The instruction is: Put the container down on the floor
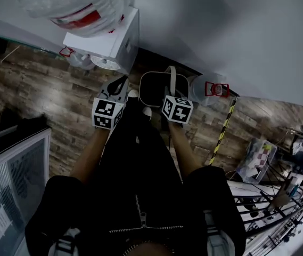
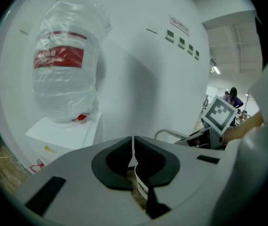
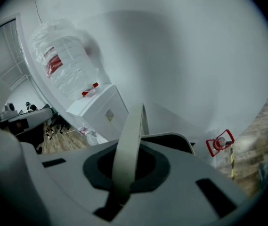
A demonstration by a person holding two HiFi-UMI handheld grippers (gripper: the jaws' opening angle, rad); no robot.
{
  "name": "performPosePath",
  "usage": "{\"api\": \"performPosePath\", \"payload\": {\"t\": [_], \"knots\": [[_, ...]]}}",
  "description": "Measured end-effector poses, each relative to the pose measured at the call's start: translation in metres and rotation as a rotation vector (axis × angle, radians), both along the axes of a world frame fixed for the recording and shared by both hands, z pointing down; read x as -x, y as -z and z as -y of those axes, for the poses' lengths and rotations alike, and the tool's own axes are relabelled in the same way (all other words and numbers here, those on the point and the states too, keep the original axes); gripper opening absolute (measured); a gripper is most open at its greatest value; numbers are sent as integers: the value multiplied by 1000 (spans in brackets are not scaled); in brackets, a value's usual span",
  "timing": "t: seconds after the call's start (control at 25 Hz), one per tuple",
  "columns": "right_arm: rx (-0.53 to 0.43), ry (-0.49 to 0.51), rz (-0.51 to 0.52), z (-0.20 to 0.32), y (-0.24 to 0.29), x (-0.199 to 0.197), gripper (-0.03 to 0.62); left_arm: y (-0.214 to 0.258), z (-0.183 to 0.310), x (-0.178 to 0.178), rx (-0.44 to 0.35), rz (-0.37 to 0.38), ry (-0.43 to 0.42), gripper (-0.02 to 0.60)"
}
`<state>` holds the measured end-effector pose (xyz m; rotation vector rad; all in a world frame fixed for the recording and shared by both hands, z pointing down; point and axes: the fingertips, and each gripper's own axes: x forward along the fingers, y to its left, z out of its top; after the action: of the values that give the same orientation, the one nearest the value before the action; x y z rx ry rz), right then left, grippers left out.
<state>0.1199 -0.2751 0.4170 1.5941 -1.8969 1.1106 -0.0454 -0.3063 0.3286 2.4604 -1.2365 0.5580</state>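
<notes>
The container (image 1: 152, 88) is a pale grey bin with a dark inside and a flat arched handle (image 1: 171, 79); it sits just before the wall, between my two grippers. My right gripper (image 1: 171, 93) is shut on that handle (image 3: 129, 142), which stands up between its jaws above the container's rim (image 3: 174, 136). Whether the base touches the wooden floor (image 1: 50, 97) is hidden. My left gripper (image 1: 120, 85) hovers at the container's left side, its jaws (image 2: 133, 150) pressed together with nothing in them.
A white water dispenser (image 1: 108, 41) carries a plastic-wrapped bottle (image 1: 76, 1) at the left by the wall. An empty bottle with a red handle (image 1: 215, 89) lies right of the container. A yellow-black striped strip (image 1: 223, 127) and a wire rack (image 1: 279, 217) are at the right.
</notes>
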Motion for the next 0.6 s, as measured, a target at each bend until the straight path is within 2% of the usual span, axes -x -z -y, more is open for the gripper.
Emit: {"api": "performPosePath", "payload": {"t": [0.2,0.4,0.6], "knots": [[18,-47,-7,13,-10,-2,11,-14,25,-11,8,-11,-66,26],[48,-102,-14,30,-31,-11,11,-52,46,-26,25,-14,-126,26],[54,-124,19,52,-64,-3,11,-86,56,-28,39,-2,-147,26]]}}
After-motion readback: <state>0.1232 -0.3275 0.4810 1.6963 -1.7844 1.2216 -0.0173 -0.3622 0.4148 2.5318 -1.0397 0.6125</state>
